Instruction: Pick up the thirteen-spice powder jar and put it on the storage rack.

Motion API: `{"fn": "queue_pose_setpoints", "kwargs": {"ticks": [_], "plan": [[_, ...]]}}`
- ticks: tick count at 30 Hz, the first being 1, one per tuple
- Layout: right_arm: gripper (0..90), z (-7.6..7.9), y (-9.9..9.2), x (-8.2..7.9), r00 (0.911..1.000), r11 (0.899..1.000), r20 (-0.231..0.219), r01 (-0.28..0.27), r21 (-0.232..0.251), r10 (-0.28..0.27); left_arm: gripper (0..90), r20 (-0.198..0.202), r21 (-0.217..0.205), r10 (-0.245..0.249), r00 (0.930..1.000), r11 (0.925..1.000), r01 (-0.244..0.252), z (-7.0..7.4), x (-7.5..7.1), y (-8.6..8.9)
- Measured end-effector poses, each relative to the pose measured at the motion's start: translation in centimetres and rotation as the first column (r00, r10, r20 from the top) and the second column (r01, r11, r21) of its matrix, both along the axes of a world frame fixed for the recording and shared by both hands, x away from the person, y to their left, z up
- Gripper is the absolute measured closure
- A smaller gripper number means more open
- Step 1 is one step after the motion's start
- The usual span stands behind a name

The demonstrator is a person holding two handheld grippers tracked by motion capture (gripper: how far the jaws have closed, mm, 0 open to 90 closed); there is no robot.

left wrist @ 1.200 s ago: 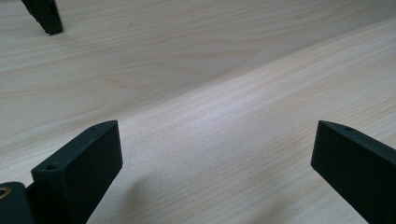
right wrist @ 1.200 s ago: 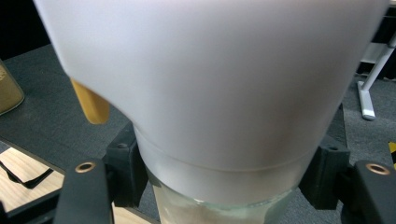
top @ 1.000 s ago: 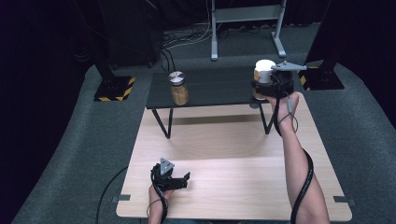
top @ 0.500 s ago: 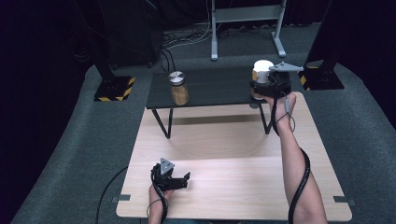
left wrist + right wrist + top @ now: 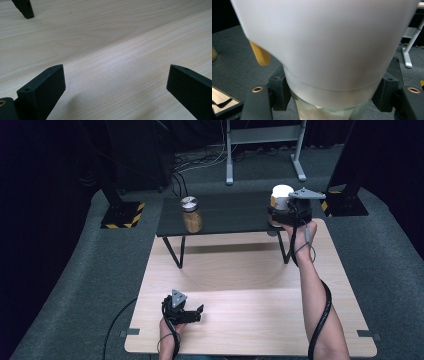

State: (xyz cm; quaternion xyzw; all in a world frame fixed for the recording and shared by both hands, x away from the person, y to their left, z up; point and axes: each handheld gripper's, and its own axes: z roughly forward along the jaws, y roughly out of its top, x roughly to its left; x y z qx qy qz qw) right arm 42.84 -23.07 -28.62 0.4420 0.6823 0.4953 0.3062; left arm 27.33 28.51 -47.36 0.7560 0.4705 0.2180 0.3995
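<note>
A glass jar with a large white cap stands at the right end of a low black table. My right gripper is shut on it just below the cap. In the right gripper view the white-capped jar looms close, with the black jaws pressed against both sides of the glass under the cap. A second jar, with a metal lid and amber contents, stands at the black table's left end. My left gripper rests near the front of the wooden table, open with only bare wood between its fingers.
The black table stands on thin legs at the far side of the wooden table. Beyond it lie grey carpet, a yellow-and-black striped stand base, cables and a grey desk frame. A cable trails along the right forearm.
</note>
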Motion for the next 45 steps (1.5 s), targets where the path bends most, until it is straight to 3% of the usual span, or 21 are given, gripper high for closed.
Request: {"fn": "queue_pose_setpoints", "kwargs": {"ticks": [8,9,10,11,16,18,22,28,33,35,36,38,39,41,43,44,45], "plan": [[28.0,-0.2,-0.1,-0.1,1.0000,1.000,0.003,0.001,0.013,-0.001,1.7,0.000,-0.011,0.003,1.0000,0.9999,-0.003,-0.1,0.0,0.2],[22.3,-0.2,-0.2,-0.1,1.0000,1.000,0.004,-0.005,0.020,0.005,1.7,-0.001,-0.011,0.004,1.0000,0.9999,-0.004,-0.1,0.0,0.2],[10.7,-0.4,-0.1,-0.2,0.9999,1.000,0.011,0.001,0.030,-0.002,1.7,0.000,-0.012,0.005,1.0000,0.9999,-0.005,-0.1,0.0,0.2],[3.8,-0.5,0.4,-0.6,0.9991,0.999,0.026,0.034,0.025,-0.034,1.7,0.001,-0.012,0.005,1.0000,0.9999,-0.005,-0.1,0.0,0.2],[0.0,-0.5,0.2,-1.6,0.9978,0.999,0.055,0.035,0.003,-0.035,1.6,0.001,-0.020,0.007,1.0000,0.9998,-0.007,-0.1,0.0,0.3],[0.0,-0.7,-0.1,-2.6,0.9958,0.999,0.078,0.048,0.004,-0.048,1.6,0.002,-0.025,0.009,1.0000,0.9997,-0.009,-0.1,-0.1,0.3],[0.0,-0.9,-1.4,-4.4,0.9956,0.998,0.081,0.043,0.039,-0.047,1.5,0.007,-0.034,0.010,0.9999,0.9994,-0.009,-0.2,-0.1,0.5],[0.0,-2.2,-3.1,-9.4,0.9964,0.999,0.074,0.041,0.012,-0.042,1.5,0.015,-0.042,0.014,0.9998,0.9990,-0.013,-0.3,-0.3,0.5],[0.0,-5.6,-4.5,-14.3,0.9979,0.998,0.032,0.056,0.032,-0.057,1.6,0.019,-0.041,0.009,0.9998,0.9991,-0.009,-0.4,-0.2,0.5],[0.0,-6.4,-4.7,-15.1,0.9984,0.998,0.012,0.056,0.032,-0.056,1.6,0.019,-0.040,0.008,0.9998,0.9992,-0.007,-0.4,-0.2,0.6],[0.0,-8.5,-5.0,-17.1,0.9973,0.997,-0.035,0.065,0.027,-0.064,1.6,0.018,-0.040,0.008,0.9998,0.9992,-0.007,-0.4,-0.2,0.6],[0.0,-10.0,-5.2,-18.4,0.9945,0.997,-0.076,0.074,0.024,-0.072,1.6,0.014,-0.036,0.007,0.9999,0.9993,-0.007,-0.3,-0.1,0.5],[0.0,-10.0,-5.2,-18.4,0.9945,0.997,-0.076,0.074,0.024,-0.072,1.6,0.014,-0.036,0.007,0.9999,0.9993,-0.007,-0.3,-0.1,0.5],[0.0,-12.9,-5.4,-20.1,0.9822,0.996,-0.166,0.088,-0.002,-0.087,1.6,0.020,-0.033,0.008,0.9998,0.9994,-0.007,-0.3,-0.2,0.4],[0.0,-13.3,-5.4,-20.2,0.9799,0.996,-0.178,0.088,-0.012,-0.089,1.6,0.017,-0.026,0.008,0.9998,0.9996,-0.008,-0.3,-0.2,0.3],[0.0,-14.6,-5.5,-20.5,0.9671,0.995,-0.234,0.093,-0.042,-0.101,1.6,0.015,-0.022,0.007,0.9999,0.9997,-0.007,-0.2,-0.1,0.3],[0.0,-15.1,-5.6,-20.5,0.9618,0.995,-0.254,0.093,-0.049,-0.102,1.6,0.009,-0.019,0.006,0.9999,0.9998,-0.005,-0.2,-0.1,0.2]]}}
